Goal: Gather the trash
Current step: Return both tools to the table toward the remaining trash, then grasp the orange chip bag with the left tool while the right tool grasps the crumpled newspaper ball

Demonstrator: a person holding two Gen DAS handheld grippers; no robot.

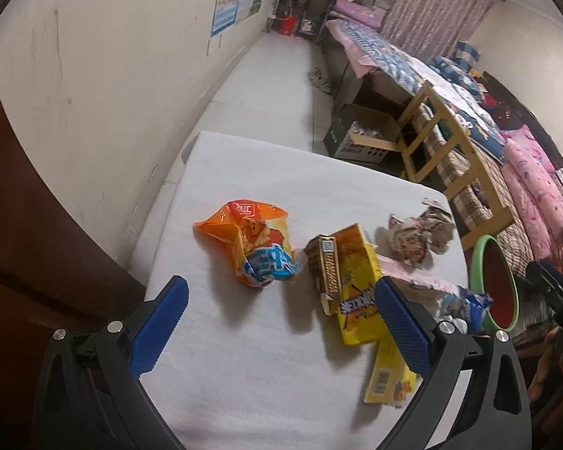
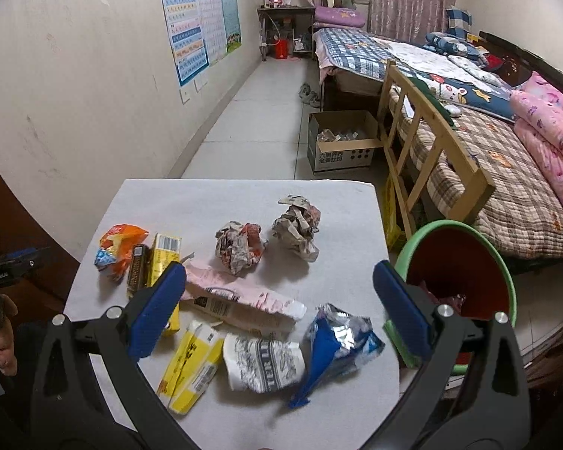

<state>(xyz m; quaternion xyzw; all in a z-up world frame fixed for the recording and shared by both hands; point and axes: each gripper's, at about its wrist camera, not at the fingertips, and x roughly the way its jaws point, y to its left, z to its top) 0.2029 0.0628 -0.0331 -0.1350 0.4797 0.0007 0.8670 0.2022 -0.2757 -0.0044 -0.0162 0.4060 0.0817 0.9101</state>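
Right wrist: littered white table (image 2: 341,202); bedroom.

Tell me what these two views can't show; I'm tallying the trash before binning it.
- Bin contents: right wrist view, its rim and the right gripper hide most.
- Pink wrapper, left end: behind a finger.
- Yellow box, near end: left wrist view, behind the left gripper finger.
- Wrapper print: too small.

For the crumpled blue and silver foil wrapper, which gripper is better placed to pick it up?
Right. The open right gripper hangs just above the crumpled blue and silver foil wrapper, beside the green-rimmed red bin. The left gripper faces the orange snack bag.
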